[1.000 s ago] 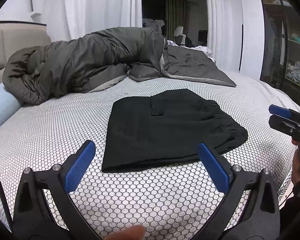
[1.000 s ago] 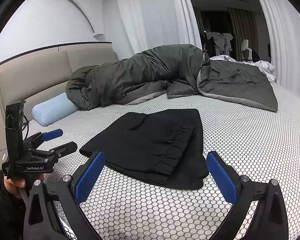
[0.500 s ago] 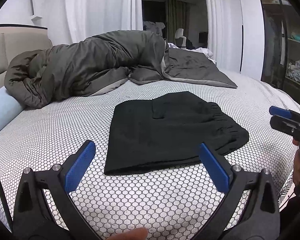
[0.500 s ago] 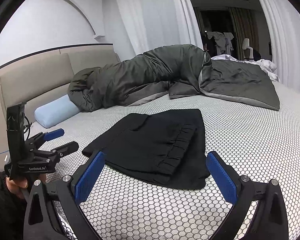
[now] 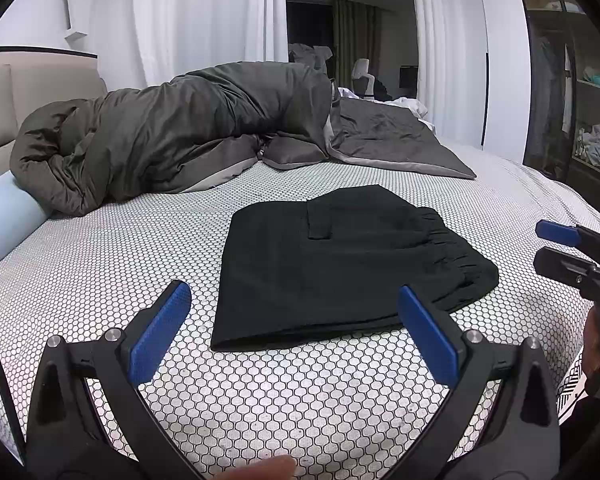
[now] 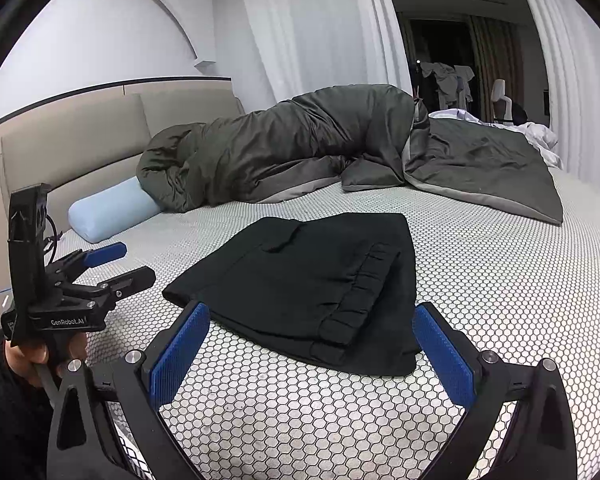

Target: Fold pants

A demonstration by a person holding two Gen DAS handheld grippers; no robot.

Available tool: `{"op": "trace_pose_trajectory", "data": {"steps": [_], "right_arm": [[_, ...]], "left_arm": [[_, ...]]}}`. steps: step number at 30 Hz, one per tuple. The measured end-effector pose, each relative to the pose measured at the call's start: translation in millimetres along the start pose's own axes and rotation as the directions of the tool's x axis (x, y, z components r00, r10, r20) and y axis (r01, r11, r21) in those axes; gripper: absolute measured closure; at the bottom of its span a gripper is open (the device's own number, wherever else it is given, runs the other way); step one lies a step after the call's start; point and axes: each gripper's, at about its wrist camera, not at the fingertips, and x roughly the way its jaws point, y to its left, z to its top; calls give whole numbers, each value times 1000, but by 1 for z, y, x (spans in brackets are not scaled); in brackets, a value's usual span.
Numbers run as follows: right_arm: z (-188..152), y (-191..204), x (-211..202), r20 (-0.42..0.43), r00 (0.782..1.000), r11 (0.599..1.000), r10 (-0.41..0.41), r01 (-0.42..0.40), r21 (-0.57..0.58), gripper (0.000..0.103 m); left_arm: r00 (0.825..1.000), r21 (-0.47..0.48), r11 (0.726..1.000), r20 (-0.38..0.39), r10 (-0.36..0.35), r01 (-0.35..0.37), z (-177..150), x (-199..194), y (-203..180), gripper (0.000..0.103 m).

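Black pants (image 5: 340, 264) lie folded into a flat rectangle on the honeycomb-patterned bed sheet (image 5: 140, 264). They also show in the right wrist view (image 6: 312, 280), elastic waistband towards me. My left gripper (image 5: 296, 312) is open and empty, held just short of the pants' near edge. My right gripper (image 6: 312, 340) is open and empty, above the pants' near corner. Each gripper shows in the other's view: the right one (image 5: 556, 248) at the right edge, the left one (image 6: 120, 264) at the left, both with jaws apart.
A dark olive duvet (image 5: 188, 136) is bunched along the far side of the bed. A light blue bolster (image 6: 112, 208) lies by the beige headboard (image 6: 80, 140). White curtains and a dark doorway stand behind. Open shelves (image 5: 592, 120) are at the right.
Both grippers have drawn back slightly from the pants and stay open. The pants have not moved.
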Motion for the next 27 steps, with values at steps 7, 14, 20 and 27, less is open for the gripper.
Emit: {"op": "trace_pose_trajectory", "data": {"steps": [7,14,20,27], "right_arm": [[0,2,1,-2,1000,1000,-3,3,-5,0],[-1,2,1,-1,1000,1000,-4,4,-9,0],[-2,0,0,1,1000,1000,-4,4,-11,0],[-2,-1,-1,4,1000,1000,-4,4,-14,0]], "left_arm": [[1000,-3,1000,3,6,-6,0,-1,-5,1],[1000,-9,1000,1,10,-10,0,-2,-8,1],[1000,-7,1000,-2,13,-13,0,-2,-9,1],[1000,-7,1000,-1,12,-12,0,-2,-8,1]]}}
